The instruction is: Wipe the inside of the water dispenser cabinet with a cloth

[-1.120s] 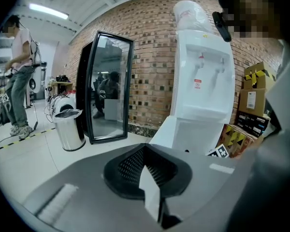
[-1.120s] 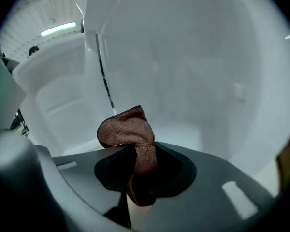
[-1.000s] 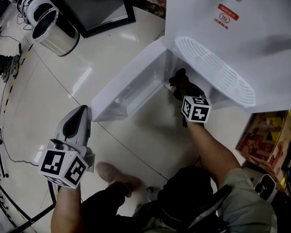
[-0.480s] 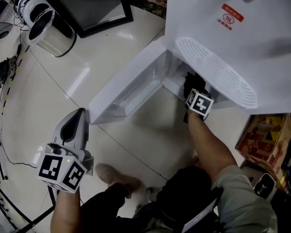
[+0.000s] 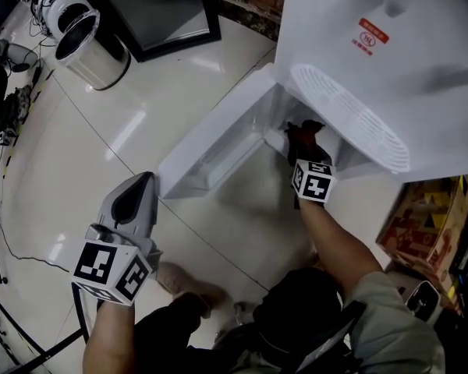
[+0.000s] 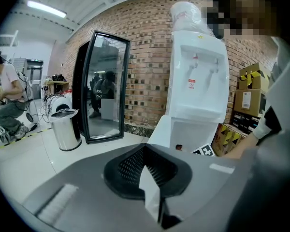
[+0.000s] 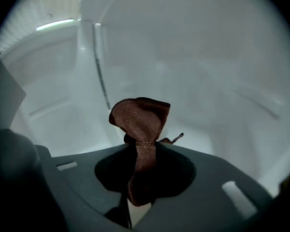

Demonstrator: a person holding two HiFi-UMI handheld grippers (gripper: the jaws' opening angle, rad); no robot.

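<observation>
The white water dispenser [image 5: 359,53] stands with its lower cabinet door [image 5: 210,146] swung open to the left. My right gripper [image 5: 304,137] reaches into the cabinet opening [image 5: 279,123], shut on a brown cloth [image 5: 306,129], and its jaws are closing a little tighter. In the right gripper view the bunched cloth [image 7: 141,117] sticks out of the right gripper [image 7: 141,151] in front of the cabinet's white inner wall [image 7: 193,66]. My left gripper [image 5: 140,184] hangs over the floor at lower left, shut and holding nothing. From the left gripper [image 6: 152,192] view the dispenser [image 6: 195,81] is seen ahead.
A steel bin [image 5: 86,49] and a black-framed glass cabinet [image 5: 164,6] stand at the upper left. Cardboard boxes [image 5: 425,220] sit right of the dispenser. The person's shoe [image 5: 183,279] is on the tiled floor below. Another person [image 6: 5,100] sits far left.
My right gripper pushed the cloth deeper into the cabinet, then drew back a little. The left gripper stayed about where it was.
</observation>
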